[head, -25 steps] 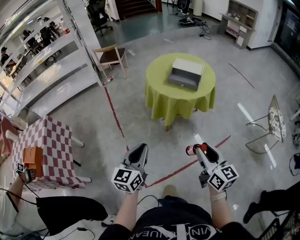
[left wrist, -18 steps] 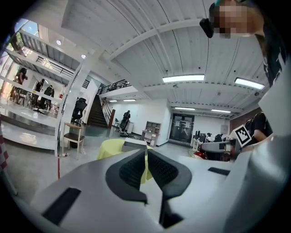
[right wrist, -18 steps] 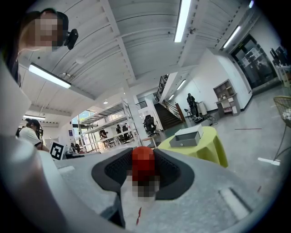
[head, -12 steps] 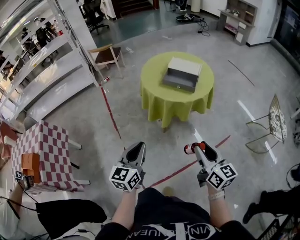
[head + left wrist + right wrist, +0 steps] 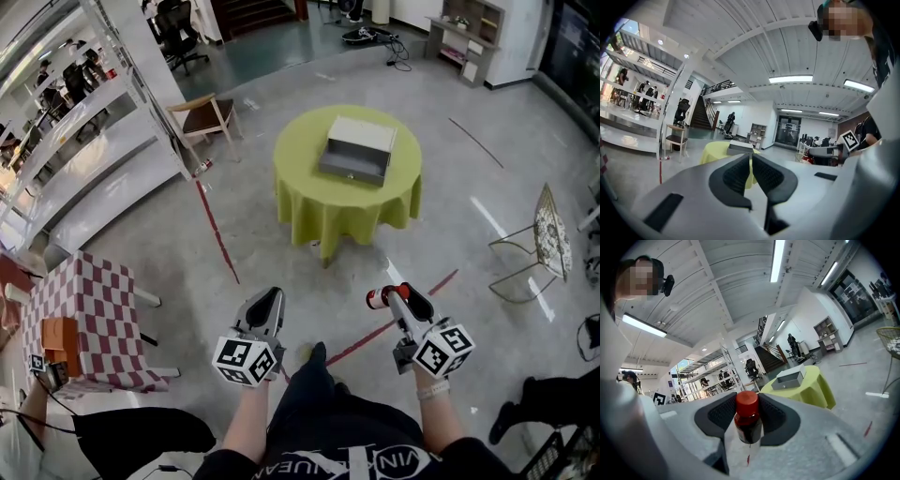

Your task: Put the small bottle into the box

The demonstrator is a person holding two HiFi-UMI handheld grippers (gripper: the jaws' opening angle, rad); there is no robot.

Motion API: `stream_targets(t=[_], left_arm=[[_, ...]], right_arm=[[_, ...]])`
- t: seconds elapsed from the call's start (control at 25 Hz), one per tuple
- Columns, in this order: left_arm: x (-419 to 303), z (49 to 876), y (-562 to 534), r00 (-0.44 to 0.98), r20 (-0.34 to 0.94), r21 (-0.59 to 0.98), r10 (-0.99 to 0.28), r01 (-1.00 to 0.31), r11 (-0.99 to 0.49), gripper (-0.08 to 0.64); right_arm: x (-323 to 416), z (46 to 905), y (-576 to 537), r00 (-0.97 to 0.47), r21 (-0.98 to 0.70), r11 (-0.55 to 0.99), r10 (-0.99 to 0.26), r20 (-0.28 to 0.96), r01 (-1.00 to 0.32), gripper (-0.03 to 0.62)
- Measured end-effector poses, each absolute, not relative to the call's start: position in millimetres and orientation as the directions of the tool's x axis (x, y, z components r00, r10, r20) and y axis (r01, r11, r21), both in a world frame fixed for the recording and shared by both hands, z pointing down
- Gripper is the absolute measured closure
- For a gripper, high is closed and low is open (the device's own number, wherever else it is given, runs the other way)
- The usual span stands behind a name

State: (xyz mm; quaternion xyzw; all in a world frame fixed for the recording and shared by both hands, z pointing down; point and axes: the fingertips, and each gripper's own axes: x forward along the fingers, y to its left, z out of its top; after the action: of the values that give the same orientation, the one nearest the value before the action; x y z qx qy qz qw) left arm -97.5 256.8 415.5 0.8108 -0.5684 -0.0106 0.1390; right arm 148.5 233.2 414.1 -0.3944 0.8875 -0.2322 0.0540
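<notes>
The small bottle (image 5: 377, 298), dark with a red cap, is clamped between the jaws of my right gripper (image 5: 392, 293). In the right gripper view the bottle (image 5: 748, 420) stands upright between the black pads (image 5: 723, 414). The grey box (image 5: 356, 150) lies open-topped on a round table with a yellow-green cloth (image 5: 309, 183), well ahead of both grippers. The box (image 5: 789, 379) also shows in the right gripper view, far beyond the bottle. My left gripper (image 5: 266, 298) is held at waist height with its jaws closed and nothing in them; its view shows the box (image 5: 740, 147) in the distance.
A wooden chair (image 5: 208, 114) stands left of the round table, by white shelving (image 5: 94, 141). A red-checked table (image 5: 89, 314) is at my near left. A wire chair (image 5: 548, 234) stands at the right. Red tape lines (image 5: 217, 239) cross the concrete floor.
The person has stepped forward, so the round table and box have shifted slightly left in the head view. Both grippers keep their pose, and the right one still holds the bottle.
</notes>
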Motion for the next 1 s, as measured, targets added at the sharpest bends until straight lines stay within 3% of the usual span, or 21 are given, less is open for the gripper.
stream_targets(t=[1.0], left_arm=[[-103, 432, 76, 0.464, 0.140, 0.280, -0.875, -0.866, -0.414, 0.538]], right_arm=[[113, 411, 77, -0.648, -0.439, 0.545, -0.753, 0.118, -0.714, 0.445]])
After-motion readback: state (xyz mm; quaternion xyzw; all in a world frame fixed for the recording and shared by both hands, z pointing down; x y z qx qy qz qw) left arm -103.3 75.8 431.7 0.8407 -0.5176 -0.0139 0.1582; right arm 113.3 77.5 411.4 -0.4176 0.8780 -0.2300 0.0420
